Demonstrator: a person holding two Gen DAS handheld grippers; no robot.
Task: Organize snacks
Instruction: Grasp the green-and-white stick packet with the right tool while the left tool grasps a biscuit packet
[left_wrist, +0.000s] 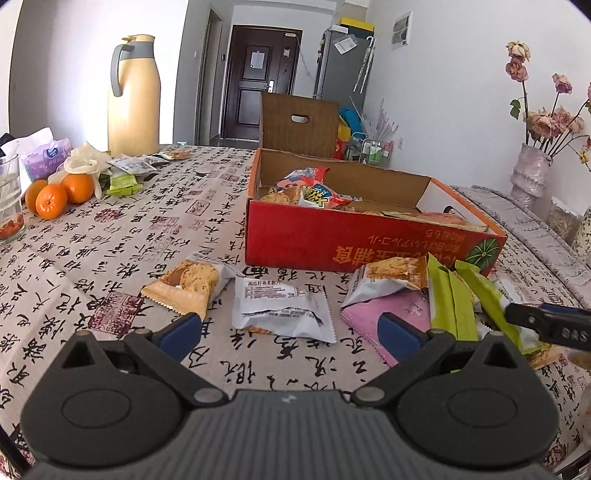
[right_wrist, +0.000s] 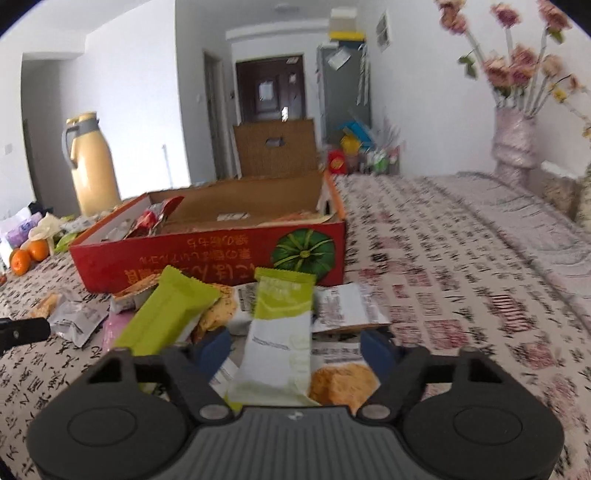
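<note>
Snack packets: loose wrapped snacks lie on the tablecloth (left_wrist: 110, 240) just in front of the red cardboard box (left_wrist: 351, 243), on my side of it.
Silver packet: a silver-backed biscuit packet (left_wrist: 282, 308) lies flat between the fingers of my left gripper (left_wrist: 291, 328), with a cookie packet (left_wrist: 188, 282) just to its left.
Right-hand pile: a pink wrapper (left_wrist: 399, 314), another cookie packet (left_wrist: 388, 278) and two green bar packets overlap in a heap (a few more lie under them, hard to tell apart).
Green-and-white packet: the green-and-white bar packet (right_wrist: 279, 332) lies lengthwise between the fingers of my right gripper (right_wrist: 295, 349); a second green bar packet (right_wrist: 166, 314) slants beside it.
Left gripper: my fingers are spread wide, grasping nothing, low over the cloth.
Right gripper: my fingers are spread wide either side of the packet, not pinching it; this view is a little blurred.
Box: open-topped, already holding several snack bags (left_wrist: 314, 188).
Far left of table: tangerines (left_wrist: 55, 195), a cream thermos jug (left_wrist: 135, 96), a glass (left_wrist: 9, 199) and a tissue pack (left_wrist: 44, 157).
Far right: a vase of dried roses (left_wrist: 530, 173).
</note>
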